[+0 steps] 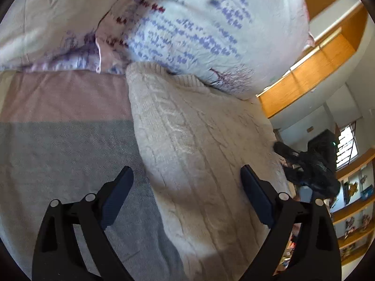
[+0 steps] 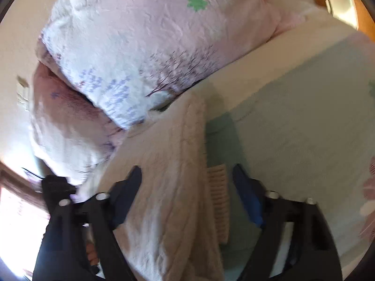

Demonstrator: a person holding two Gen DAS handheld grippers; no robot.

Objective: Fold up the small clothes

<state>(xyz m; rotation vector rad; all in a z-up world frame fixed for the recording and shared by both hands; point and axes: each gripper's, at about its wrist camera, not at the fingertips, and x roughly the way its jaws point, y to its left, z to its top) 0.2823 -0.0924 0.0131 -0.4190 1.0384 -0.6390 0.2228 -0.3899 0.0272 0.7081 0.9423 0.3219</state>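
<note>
One sweater (image 1: 187,145) lengthwise toward pillows (image 1: 192,28)

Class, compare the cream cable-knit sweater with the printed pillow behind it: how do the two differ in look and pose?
The sweater is plain cream with raised cable ribbing; the pillow is smooth, crinkled fabric printed with purple marks and a bare tree. The sweater lies flat on the bed cover; the pillow is plump and bulges up behind it. The sweater's far edge reaches the pillow's lower edge. Both are soft, pale textiles on the bed, and both grippers, left and right, are open above the sweater.
</note>
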